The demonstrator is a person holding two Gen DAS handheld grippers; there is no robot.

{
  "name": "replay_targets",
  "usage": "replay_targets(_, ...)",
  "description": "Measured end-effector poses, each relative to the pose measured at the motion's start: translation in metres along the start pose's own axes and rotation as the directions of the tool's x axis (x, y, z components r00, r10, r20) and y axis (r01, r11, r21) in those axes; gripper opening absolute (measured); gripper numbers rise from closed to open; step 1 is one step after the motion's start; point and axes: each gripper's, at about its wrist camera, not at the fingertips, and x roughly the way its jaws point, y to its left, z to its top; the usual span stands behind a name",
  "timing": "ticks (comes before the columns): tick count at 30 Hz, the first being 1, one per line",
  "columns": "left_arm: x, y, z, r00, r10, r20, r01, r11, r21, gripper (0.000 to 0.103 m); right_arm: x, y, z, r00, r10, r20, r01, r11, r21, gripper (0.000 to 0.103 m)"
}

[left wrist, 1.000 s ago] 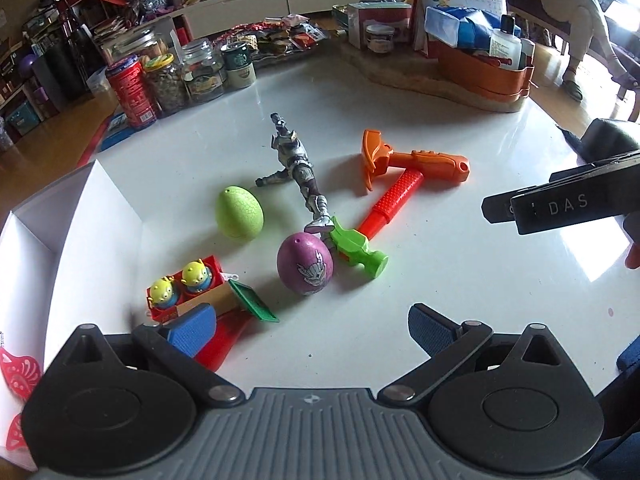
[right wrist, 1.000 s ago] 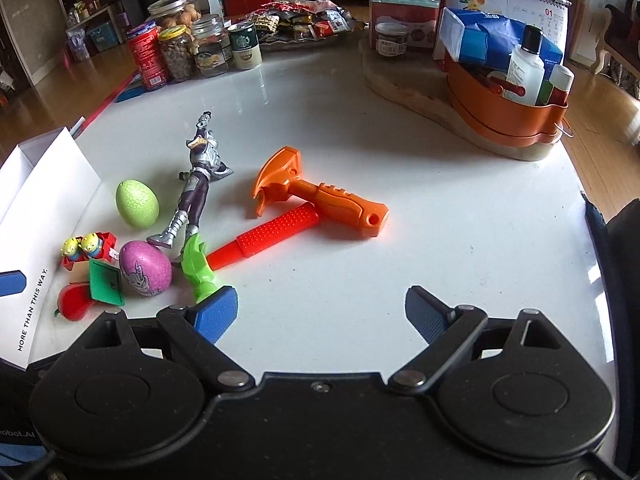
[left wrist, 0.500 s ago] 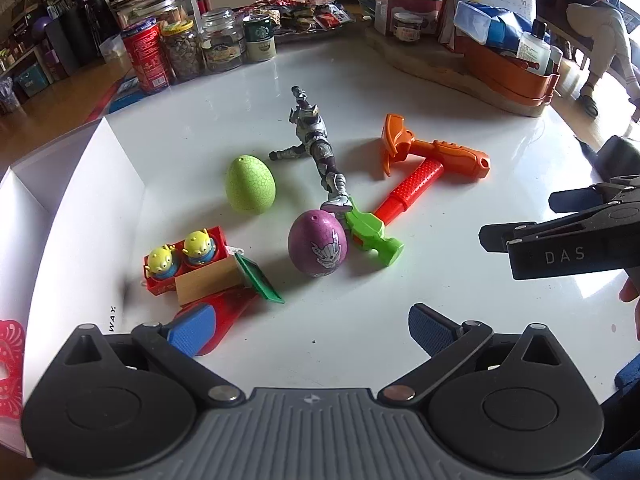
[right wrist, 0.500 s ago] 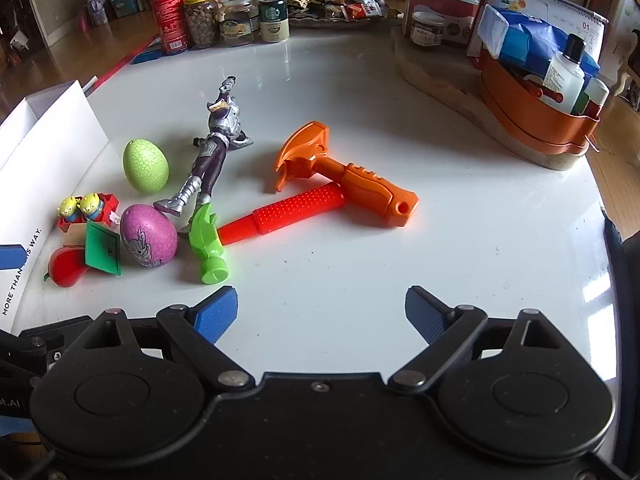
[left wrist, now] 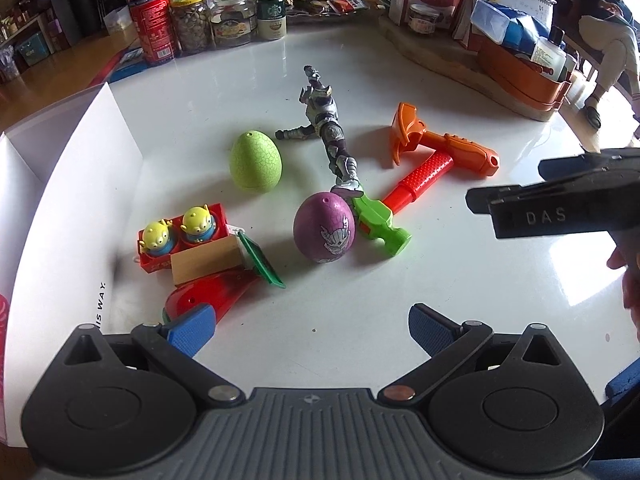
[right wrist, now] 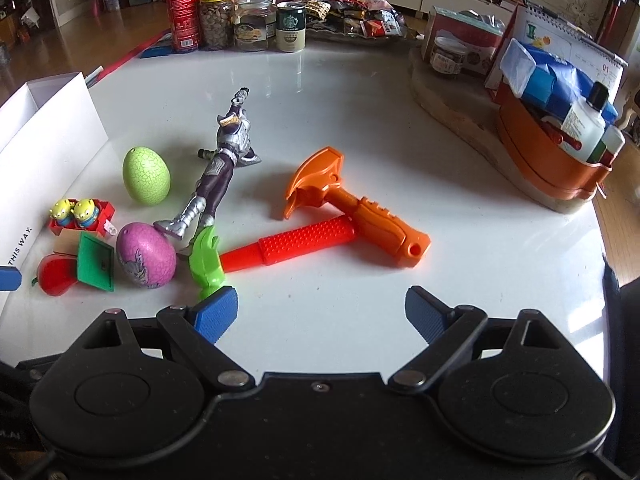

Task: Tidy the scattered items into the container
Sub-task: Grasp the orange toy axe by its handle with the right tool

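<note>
While both tools hover above the near edge of the white desk (right wrist: 360,120), the toys lie in a loose cluster toward its left side. The left tool (left wrist: 310,330) stands wide with nothing between its blue pads; its left pad overlaps the red pepper toy (left wrist: 208,294) in the view, though contact cannot be told. The right tool (right wrist: 320,312) is also spread wide and empty, its left pad just beside the green head of the red-handled hammer (right wrist: 280,250).

A white box (left wrist: 52,200), the container, stands open along the desk's left edge. Close to its wall sit the red alien toy (left wrist: 176,236), a wooden block (left wrist: 206,260) and a green card (left wrist: 260,262). Further right lie the green egg (left wrist: 256,160), the purple egg (left wrist: 324,232), the silver figure (left wrist: 326,128) on its back, and the orange axe (right wrist: 352,208), whose handle crosses the hammer's grip.

Bare desk stretches in front of the right tool and out to the right edge. Jars and cans (right wrist: 236,20) line the far edge, and an orange basket (right wrist: 552,160) on a wooden board crowds the far right corner.
</note>
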Motion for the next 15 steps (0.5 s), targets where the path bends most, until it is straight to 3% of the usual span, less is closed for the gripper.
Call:
replay_targets(8, 0.006, 0.000, -0.001, 1.000, -0.007, -0.020, 0.006, 1.000, -0.006, 0.102, 0.046, -0.020, 0.042, 1.000, -0.006, -0.004, 0.006, 0.998, -0.070, 0.088)
replay_targets(15, 0.012, 0.002, -0.001, 0.999, -0.017, -0.042, 0.016, 1.000, -0.014, 0.102, 0.095, -0.027, 0.061, 0.996, -0.024, -0.081, 0.012, 0.989, -0.147, 0.086)
